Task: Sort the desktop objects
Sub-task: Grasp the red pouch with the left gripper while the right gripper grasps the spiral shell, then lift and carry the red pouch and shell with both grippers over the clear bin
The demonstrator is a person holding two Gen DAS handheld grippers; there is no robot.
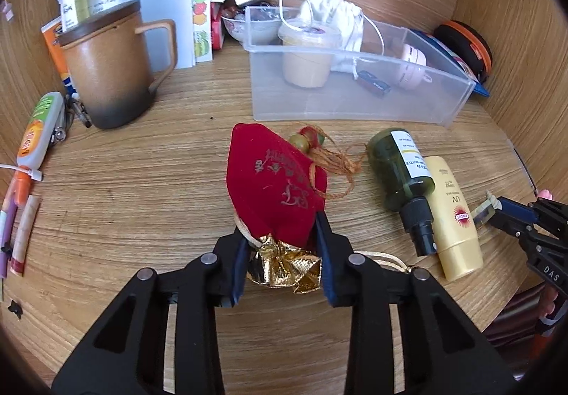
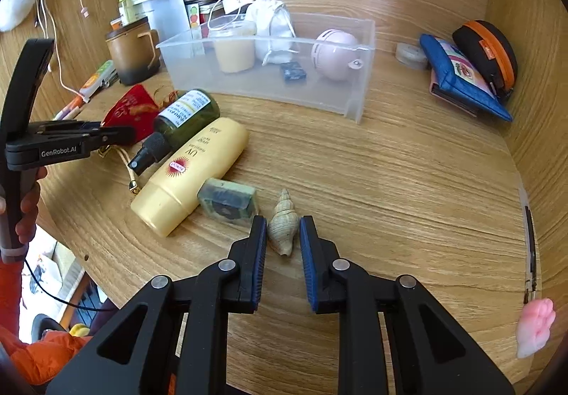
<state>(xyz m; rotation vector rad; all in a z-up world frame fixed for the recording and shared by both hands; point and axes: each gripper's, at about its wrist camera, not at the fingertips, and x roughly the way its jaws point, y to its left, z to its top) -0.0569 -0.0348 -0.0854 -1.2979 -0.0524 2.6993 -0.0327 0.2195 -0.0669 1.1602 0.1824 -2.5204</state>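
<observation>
Red pouch [image 1: 275, 187] on the wooden desk [image 1: 142, 182] — left gripper [image 1: 280, 253] clamped on its gold-trimmed end.

Pouch lies in front of the clear bin [image 1: 355, 100], with the green spray bottle [image 1: 401, 167] and yellow sunscreen tube [image 1: 454, 217] just beside it. Right gripper [image 2: 283, 238] — fingers parted, straddling a pale spiral shell [image 2: 282, 224]; whether the pads touch it is unclear. Small green box [image 2: 229, 201] touches the tube.

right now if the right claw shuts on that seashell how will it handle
The seashell looks rigid and probably light, so it should lift easily. Its tapered, ribbed spiral lies between the right claw pads and may twist or squirt out. It's likely brittle, so squeeze gently.
</observation>
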